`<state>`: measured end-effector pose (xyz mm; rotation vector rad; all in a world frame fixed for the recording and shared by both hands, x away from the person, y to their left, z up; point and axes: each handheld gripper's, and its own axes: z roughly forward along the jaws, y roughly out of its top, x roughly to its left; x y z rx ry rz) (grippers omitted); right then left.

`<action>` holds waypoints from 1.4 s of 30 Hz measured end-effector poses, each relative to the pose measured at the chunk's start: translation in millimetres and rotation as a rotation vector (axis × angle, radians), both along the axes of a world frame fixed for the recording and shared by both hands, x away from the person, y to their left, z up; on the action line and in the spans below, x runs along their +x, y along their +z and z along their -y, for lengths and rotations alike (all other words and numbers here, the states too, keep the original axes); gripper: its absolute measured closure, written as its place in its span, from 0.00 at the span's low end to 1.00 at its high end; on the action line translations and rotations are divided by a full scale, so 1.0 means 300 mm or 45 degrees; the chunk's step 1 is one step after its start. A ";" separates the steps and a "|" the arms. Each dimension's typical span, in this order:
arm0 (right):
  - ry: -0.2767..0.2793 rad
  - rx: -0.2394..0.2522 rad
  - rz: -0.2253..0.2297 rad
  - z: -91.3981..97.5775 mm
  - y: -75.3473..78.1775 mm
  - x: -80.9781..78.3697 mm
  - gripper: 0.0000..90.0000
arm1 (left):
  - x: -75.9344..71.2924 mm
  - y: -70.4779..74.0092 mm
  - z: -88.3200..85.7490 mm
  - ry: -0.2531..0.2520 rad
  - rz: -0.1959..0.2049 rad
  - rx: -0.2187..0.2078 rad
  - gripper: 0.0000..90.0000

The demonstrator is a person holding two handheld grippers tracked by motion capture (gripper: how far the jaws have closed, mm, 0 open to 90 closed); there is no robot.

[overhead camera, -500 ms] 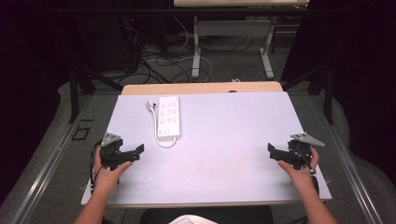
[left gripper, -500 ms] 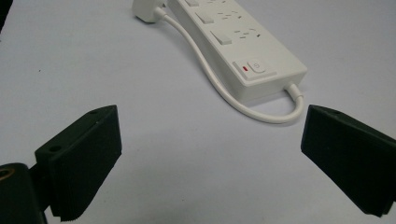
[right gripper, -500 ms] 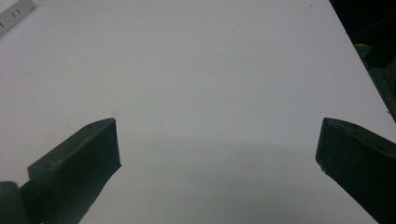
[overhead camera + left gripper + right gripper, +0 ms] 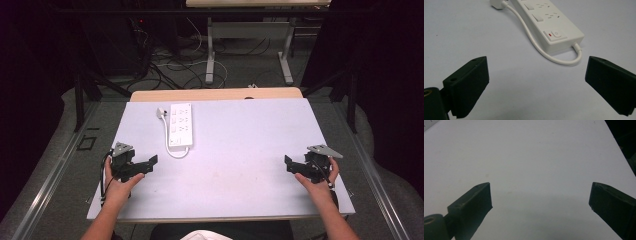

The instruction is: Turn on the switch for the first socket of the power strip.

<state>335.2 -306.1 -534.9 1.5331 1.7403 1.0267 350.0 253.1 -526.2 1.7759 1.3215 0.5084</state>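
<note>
**Both grippers empty, power strip ahead of the left**

The left gripper [image 4: 150, 162] hovers over the worktop [image 4: 240, 145], jaws spread wide and empty — the white power strip [image 4: 181, 125] lies just ahead of it, its cable [image 4: 534, 45] curling nearest. Far across, the right gripper [image 4: 290, 164] gapes wide too, holding nothing.

power strip [image 4: 181, 125] on table [image 4: 250, 150], far left | left tongs [image 4: 150, 162] near-left of strip | right tongs [image 4: 290, 164] far right

One camera looks down from above the table [image 4: 240, 150]; two ride low, sharing its white top.
</note>
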 end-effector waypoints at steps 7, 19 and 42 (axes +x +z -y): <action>0.007 0.007 -0.018 0.000 -0.004 -0.003 0.04 | -0.001 0.010 0.014 -0.002 0.013 -0.007 0.12; 0.007 0.014 -0.053 -0.009 -0.014 0.001 0.06 | 0.005 0.038 0.015 0.063 0.026 -0.001 0.27; 0.013 0.027 -0.073 -0.019 -0.024 0.005 0.07 | 0.063 0.143 0.047 0.007 -0.007 -0.013 0.51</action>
